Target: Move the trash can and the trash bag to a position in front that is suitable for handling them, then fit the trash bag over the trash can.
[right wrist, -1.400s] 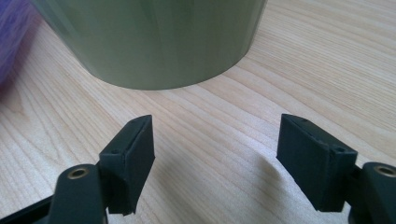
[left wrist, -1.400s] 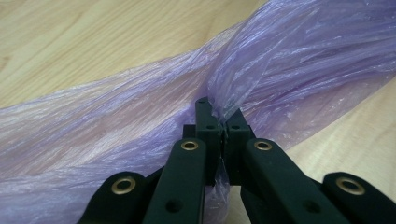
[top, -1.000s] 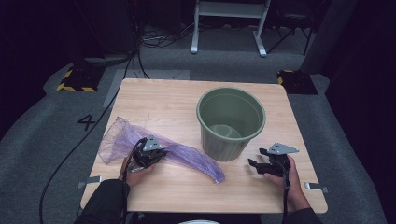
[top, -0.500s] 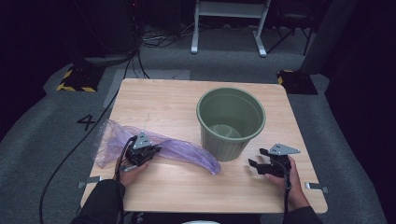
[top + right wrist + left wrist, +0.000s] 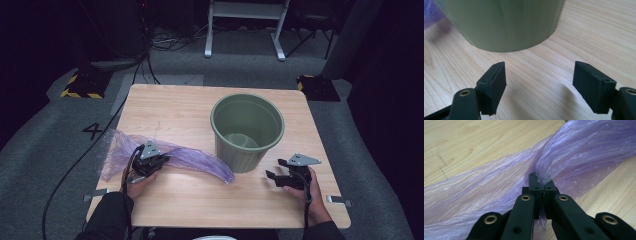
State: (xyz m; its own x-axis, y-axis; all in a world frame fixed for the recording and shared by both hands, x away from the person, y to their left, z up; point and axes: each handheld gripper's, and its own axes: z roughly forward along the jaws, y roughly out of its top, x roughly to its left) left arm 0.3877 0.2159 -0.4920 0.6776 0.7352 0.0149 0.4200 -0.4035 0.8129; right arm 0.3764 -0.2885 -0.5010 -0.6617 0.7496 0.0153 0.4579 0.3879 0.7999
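Observation:
A thin purple plastic bag (image 5: 195,160) lies stretched across the left half of the wooden table (image 5: 165,107), its right tip close to the foot of a green bucket (image 5: 247,131). My left gripper (image 5: 159,161) is shut on the purple bag near its middle; the left gripper view has the film (image 5: 584,152) bunched between the closed jaws. The upright bucket stands right of centre. To its right, near the front edge, my right gripper (image 5: 275,169) is open and holds nothing. In the right gripper view the bucket wall (image 5: 506,22) rises just beyond the spread jaws.
The bag's left end hangs over the table's left edge. Black cables (image 5: 70,170) trail on the grey floor to the left. Yellow-black striped blocks (image 5: 82,86) sit past the far corners, and a white metal frame (image 5: 245,25) stands behind the table.
My left gripper has drawn the purple bag leftward and toward the front edge; its right tip has slid left with it. The right gripper has stayed put.

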